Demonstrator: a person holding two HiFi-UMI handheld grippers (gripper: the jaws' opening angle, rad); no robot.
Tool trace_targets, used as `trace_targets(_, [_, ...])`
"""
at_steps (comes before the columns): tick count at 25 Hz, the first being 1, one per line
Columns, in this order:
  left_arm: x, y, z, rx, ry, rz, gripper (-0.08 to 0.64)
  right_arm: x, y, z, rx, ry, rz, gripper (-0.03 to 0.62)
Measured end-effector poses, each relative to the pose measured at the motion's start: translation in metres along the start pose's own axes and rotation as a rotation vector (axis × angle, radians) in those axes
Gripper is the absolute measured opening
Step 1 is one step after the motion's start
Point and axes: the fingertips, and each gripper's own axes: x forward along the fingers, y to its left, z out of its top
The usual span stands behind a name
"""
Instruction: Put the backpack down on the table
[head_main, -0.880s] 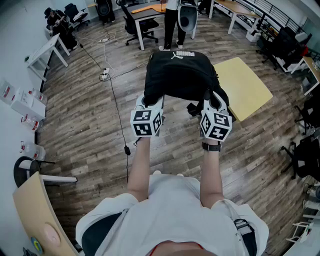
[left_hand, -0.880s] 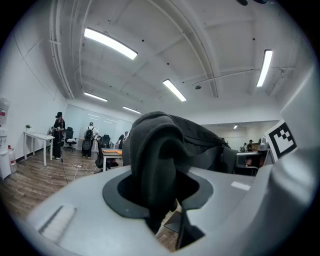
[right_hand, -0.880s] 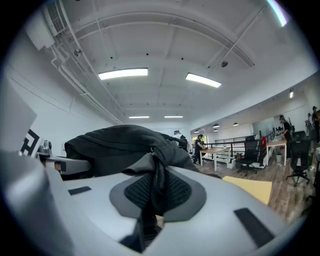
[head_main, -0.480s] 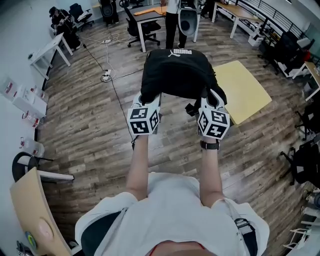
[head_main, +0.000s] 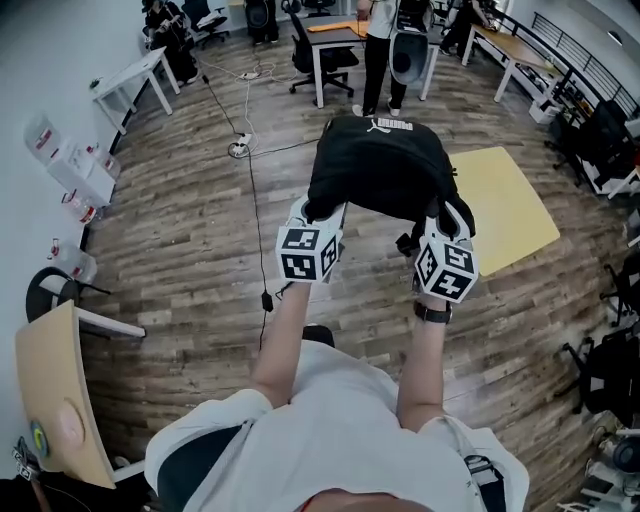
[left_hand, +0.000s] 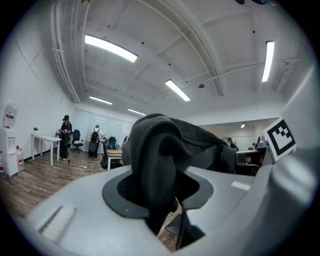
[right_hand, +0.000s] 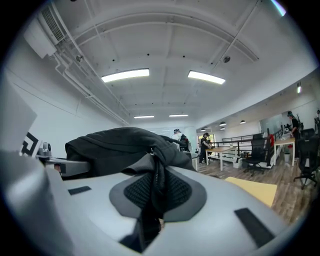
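In the head view I hold a black backpack (head_main: 385, 165) up in the air over the wooden floor, one gripper at each near corner. My left gripper (head_main: 318, 212) is shut on a thick fold of the backpack (left_hand: 160, 160), which fills the gap between the left gripper's (left_hand: 165, 200) jaws. My right gripper (head_main: 448, 222) is shut on a thinner strip of the backpack (right_hand: 120, 142), which runs down between the right gripper's (right_hand: 155, 200) jaws. The yellow table (head_main: 505, 205) lies just right of the bag, lower down.
A person (head_main: 385, 40) stands beyond the bag near desks and office chairs. A cable (head_main: 255, 200) runs along the floor at the left. A white table (head_main: 130, 80) stands at the far left, a wooden board (head_main: 55, 400) at the lower left, and black chairs (head_main: 605, 130) at the right.
The whole view has slid: bag, grippers and table now sit a little further right and lower in the picture. Both grips on the backpack are the same.
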Motion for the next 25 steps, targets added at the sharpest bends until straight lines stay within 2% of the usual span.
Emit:
trace_targets(6, [0.033,0.021,0.006,-0.008,-0.015,0.002,0.135,0.033,-0.002,-0.003,-0.004,0.005,0.004,0.044])
trace_targets(18, [0.160,0.062,0.036,-0.065,-0.062,-0.078,0.135,0.142,-0.035,0.026,-0.040,-0.020,-0.097,0.044])
trace_targets(25, [0.226,0.092,0.039,-0.081,-0.063,-0.131,0.133,0.203,-0.045,0.027,-0.051,-0.010,-0.149,0.044])
